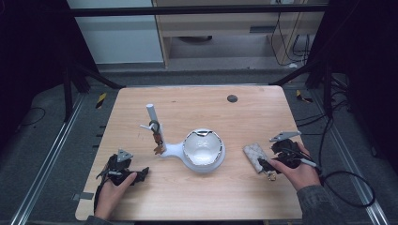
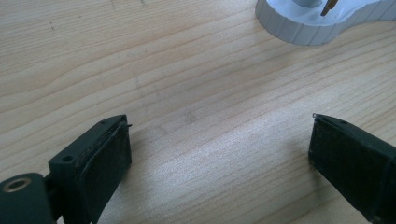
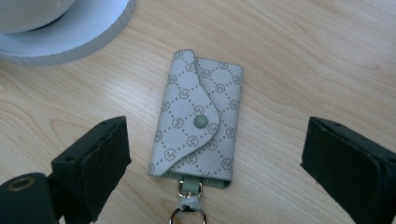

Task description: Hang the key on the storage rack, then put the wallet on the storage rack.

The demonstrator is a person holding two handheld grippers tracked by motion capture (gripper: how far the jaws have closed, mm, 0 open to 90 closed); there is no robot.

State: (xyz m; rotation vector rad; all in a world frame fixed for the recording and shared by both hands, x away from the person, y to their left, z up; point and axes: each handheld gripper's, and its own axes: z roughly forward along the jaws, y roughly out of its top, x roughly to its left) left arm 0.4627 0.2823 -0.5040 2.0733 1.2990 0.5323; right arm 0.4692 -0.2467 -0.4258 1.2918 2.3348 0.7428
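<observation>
Both grippers agape; key pouch (image 3: pixel 196 119) ring cut off by frame edge.

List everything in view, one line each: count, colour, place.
Table: one, light wood, centre.
Stand: one, white, mid-table; an upright post at its left end, a round bowl at its right.
Keys: one small bunch, brownish, hanging on the post.
Key pouch: one, pale grey-green with a printed pattern, snapped shut, flat on the table right of the bowl.
Dark disc: one, far edge of the table.
Left gripper: black, open, near left of the table.
Right gripper: black, open, either side of the pouch.
</observation>
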